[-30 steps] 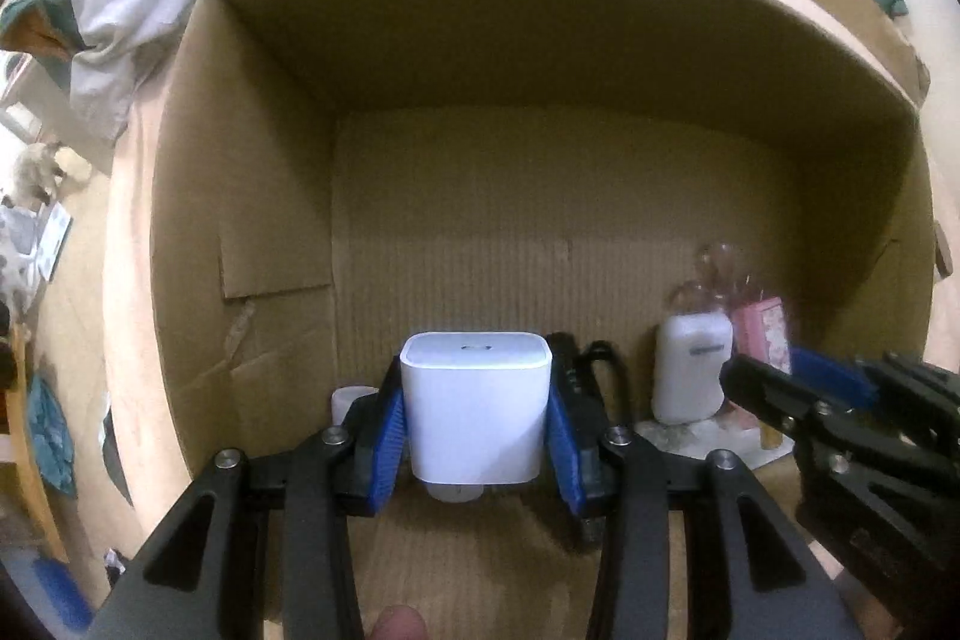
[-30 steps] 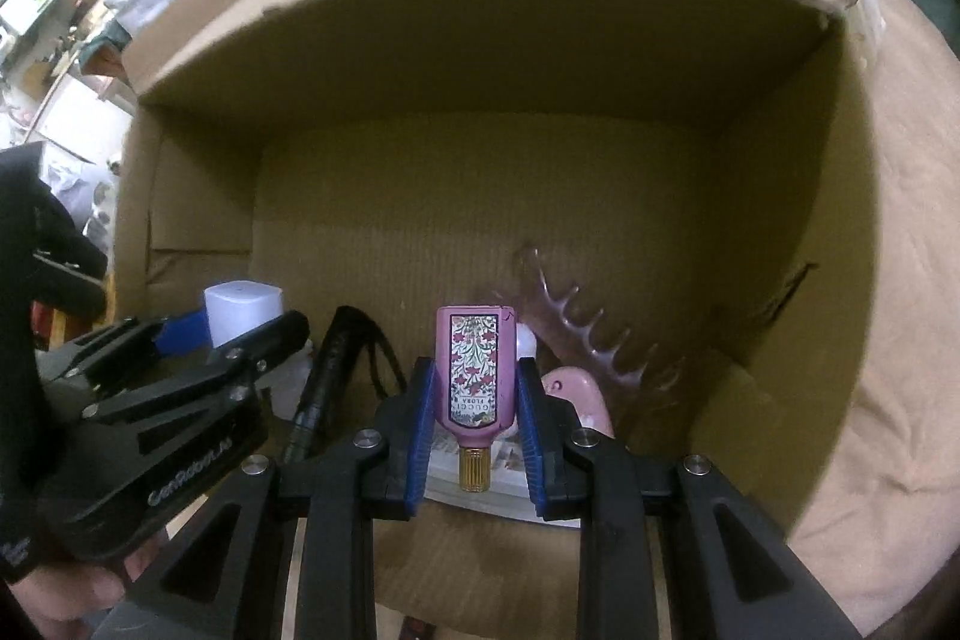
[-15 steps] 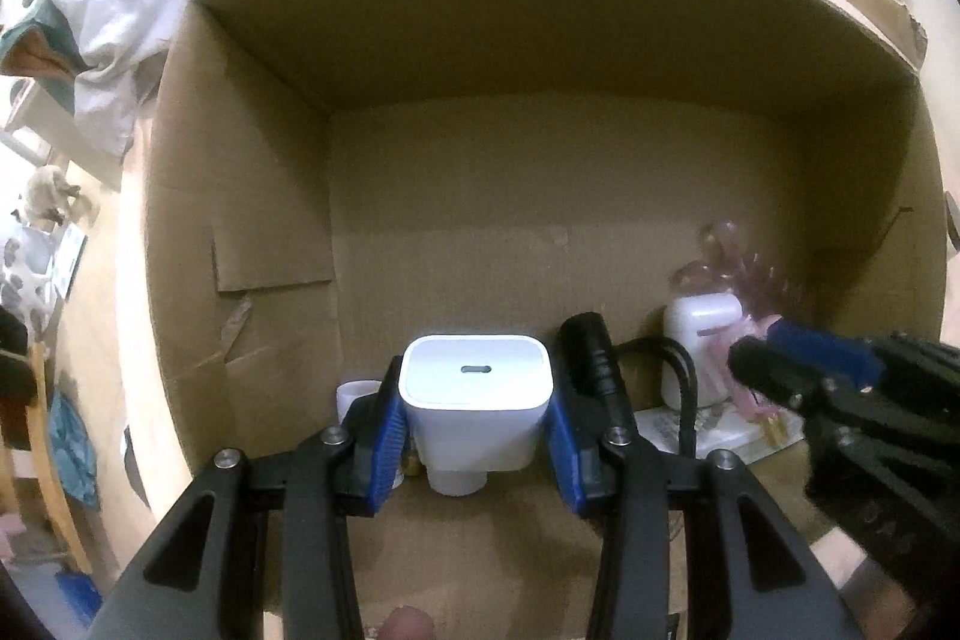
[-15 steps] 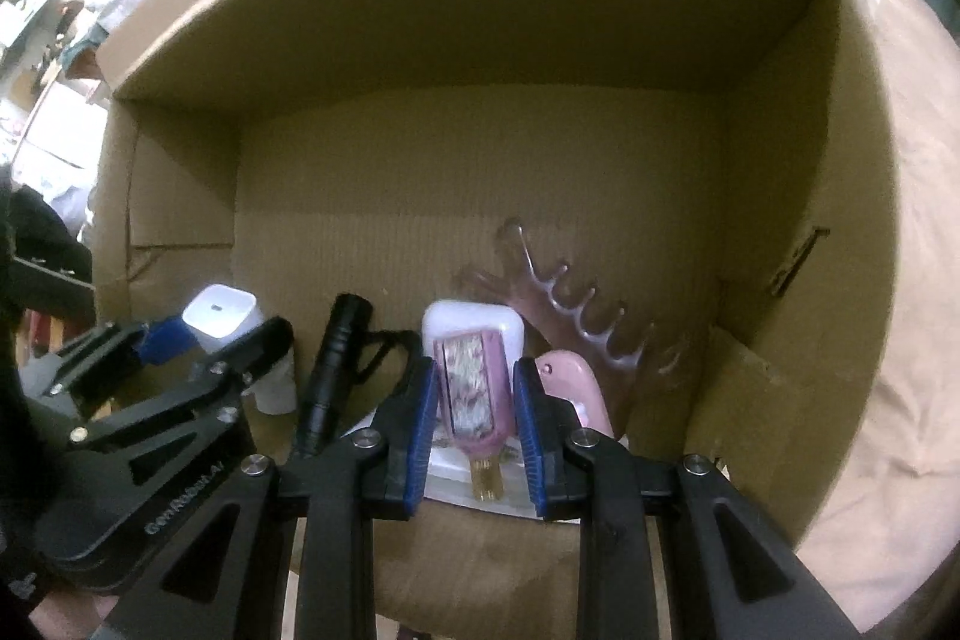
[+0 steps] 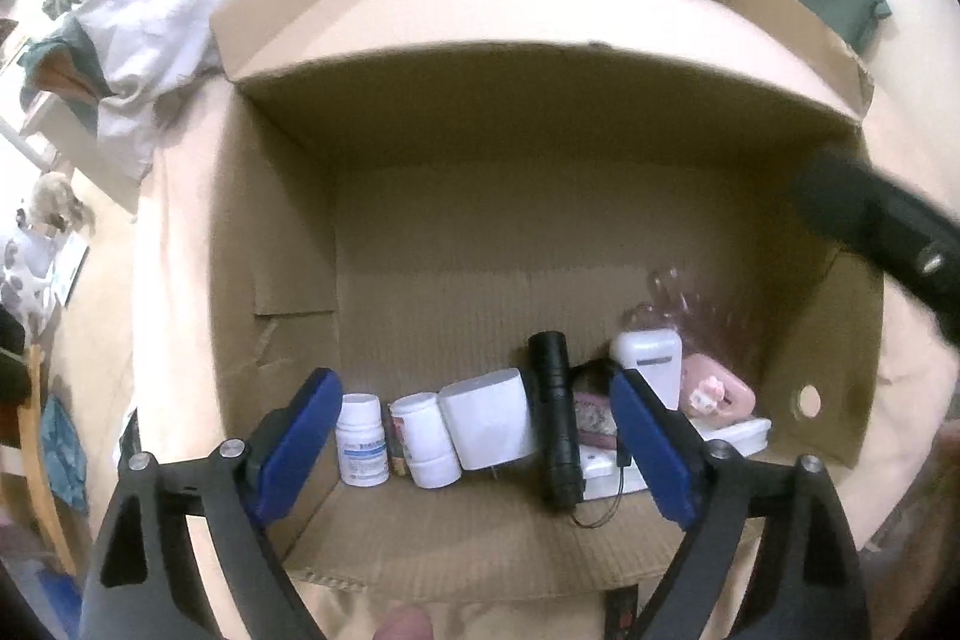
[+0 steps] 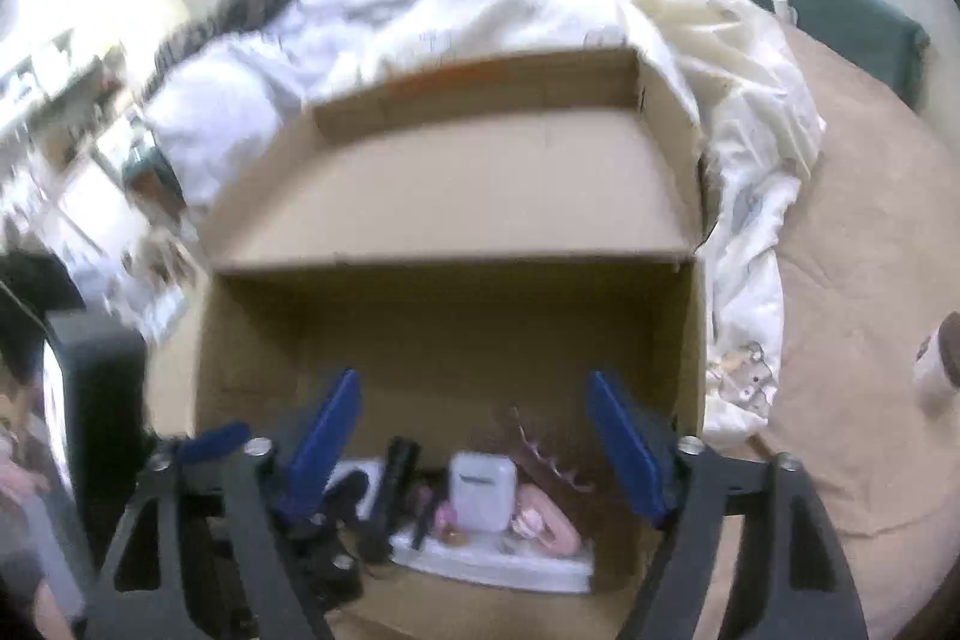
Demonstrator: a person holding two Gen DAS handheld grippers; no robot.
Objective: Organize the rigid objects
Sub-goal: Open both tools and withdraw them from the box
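Rigid objects stand in a row along the near floor of the cardboard box, in the lower centre of the left wrist view. From the left you see a white pill bottle, a second white bottle touching it, then the white charger block leaning against the black flashlight. Further right lie a white case, a pink item and a flat white tray under them.

The left gripper is opening its jaws wide; the pads touch nothing, though the charger block sits in the gap below. The right gripper is likewise opening, with nothing between its pads.

Judge all items light, stiff and smooth. Take the bottles across the body, below the cap. Take the charger block on its flat sides. The flashlight may roll; grip it mid-barrel.
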